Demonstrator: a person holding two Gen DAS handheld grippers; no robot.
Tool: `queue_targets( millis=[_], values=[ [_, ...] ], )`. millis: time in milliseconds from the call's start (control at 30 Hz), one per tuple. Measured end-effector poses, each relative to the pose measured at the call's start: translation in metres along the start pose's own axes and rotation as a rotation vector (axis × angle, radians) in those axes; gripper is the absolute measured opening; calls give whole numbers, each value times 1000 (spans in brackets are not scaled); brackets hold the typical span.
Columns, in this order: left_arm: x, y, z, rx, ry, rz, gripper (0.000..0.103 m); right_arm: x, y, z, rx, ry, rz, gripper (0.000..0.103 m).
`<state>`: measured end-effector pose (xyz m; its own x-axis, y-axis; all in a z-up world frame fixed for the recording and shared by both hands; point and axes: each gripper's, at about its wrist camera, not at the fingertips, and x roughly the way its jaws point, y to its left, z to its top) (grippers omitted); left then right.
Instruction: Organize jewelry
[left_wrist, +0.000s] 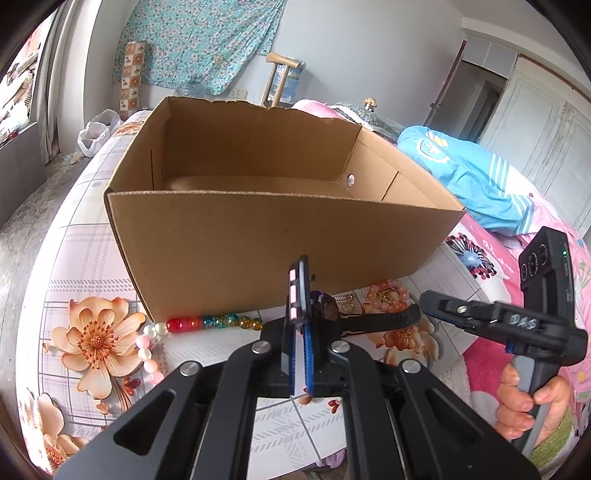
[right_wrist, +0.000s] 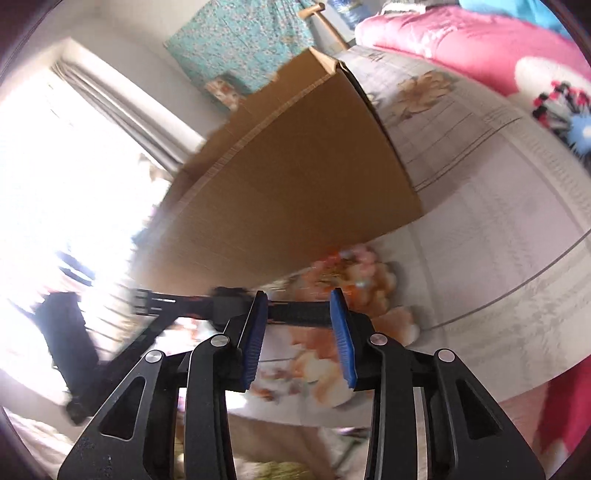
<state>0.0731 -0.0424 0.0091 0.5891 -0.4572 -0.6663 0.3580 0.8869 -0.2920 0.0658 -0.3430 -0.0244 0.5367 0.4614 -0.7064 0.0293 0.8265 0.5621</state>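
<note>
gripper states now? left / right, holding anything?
Left gripper: closed; whether it grips the black strap beside it cannot be told.
Right gripper: open, black strap crosses beyond the pads, not pinched.

Box (left_wrist: 273, 236): I see open brown cardboard, upright on the floral sheet.
Beads (left_wrist: 207, 323): coloured strand along its front base.
Bracelet (left_wrist: 388, 297): peach, near the box's right corner.
</note>
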Motion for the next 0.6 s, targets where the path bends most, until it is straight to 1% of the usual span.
queue_targets(
  millis=[67, 133, 200, 233, 367, 433, 533, 600],
  values=[
    [0, 0, 0, -1, 1, 0, 3, 1, 1, -2, -14, -11, -12, 31],
    [0, 1, 0, -1, 1, 0, 3, 2, 4, -2, -28, -19, -30, 26],
    [1, 1, 0, -3, 2, 2, 3, 4, 9, -1, -63, -31, -88, 21],
    [1, 2, 0, -5, 3, 2, 3, 11, 15, -3, -77, -37, -113, 21],
    [3, 3, -1, -12, 13, -4, 3, 15, 21, -2, -132, -56, -235, 21],
    [3, 3, -2, -12, 12, -2, 3, 17, 15, -3, -111, -62, -235, 21],
    [3, 2, -2, -11, 11, -4, 3, 17, 7, -2, -60, -69, -203, 21],
    [3, 2, -2, -8, 11, -1, 3, 11, 0, -3, -23, -74, -165, 21]
  ],
)
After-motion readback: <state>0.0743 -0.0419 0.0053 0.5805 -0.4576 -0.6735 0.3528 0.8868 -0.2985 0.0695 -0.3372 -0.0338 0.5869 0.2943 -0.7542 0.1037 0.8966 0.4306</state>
